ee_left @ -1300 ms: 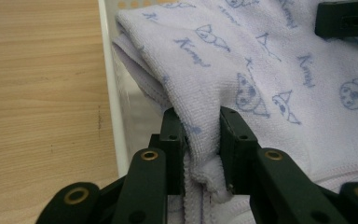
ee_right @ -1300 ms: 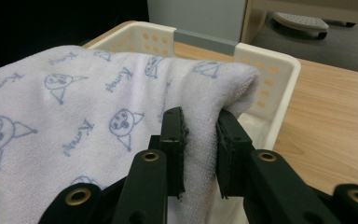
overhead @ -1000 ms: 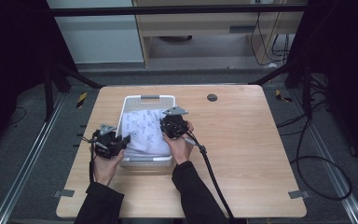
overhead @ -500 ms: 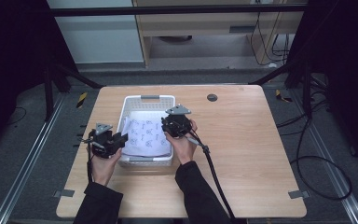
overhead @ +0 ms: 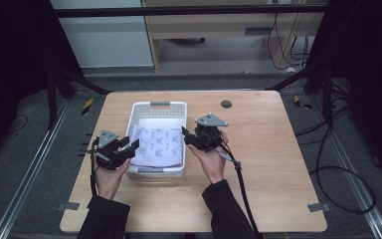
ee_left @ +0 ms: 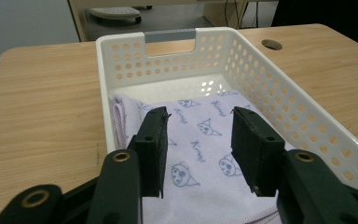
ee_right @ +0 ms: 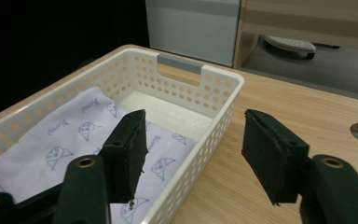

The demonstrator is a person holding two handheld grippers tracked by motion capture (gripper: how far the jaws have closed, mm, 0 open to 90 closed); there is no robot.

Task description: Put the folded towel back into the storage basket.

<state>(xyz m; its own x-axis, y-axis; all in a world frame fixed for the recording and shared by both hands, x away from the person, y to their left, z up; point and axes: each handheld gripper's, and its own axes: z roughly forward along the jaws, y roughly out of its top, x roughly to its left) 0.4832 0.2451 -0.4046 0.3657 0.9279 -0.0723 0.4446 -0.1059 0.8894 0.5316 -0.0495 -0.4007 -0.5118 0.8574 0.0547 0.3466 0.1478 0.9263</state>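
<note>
A white perforated basket point(overhead: 158, 106) stands on the wooden table, and a folded pale cloth with a blue cat print point(overhead: 158, 144) lies flat in it. My left gripper point(overhead: 131, 146) hovers at the basket's near left corner. Its jaws have just been opening, and in the left gripper view the left gripper point(ee_left: 201, 113) stands open above the cloth point(ee_left: 186, 172) with nothing pinched. My right gripper point(overhead: 184, 134) is at the basket's right wall. It has also just been opening; the right gripper point(ee_right: 196, 117) gapes over the rim point(ee_right: 223, 77), clear of the cloth point(ee_right: 74, 126).
A round cable hole point(overhead: 226, 104) sits in the table behind the right gripper. Bare wood point(overhead: 283, 159) stretches to the right of the basket. The right gripper's cable point(overhead: 239, 175) trails back along the forearm. Dark frame posts and floor rails flank the table.
Both grippers opened and let go of the cloth, which went from bunched up to lying flat in the basket. The right gripper moved right to the basket's wall; the left drew slightly back.
</note>
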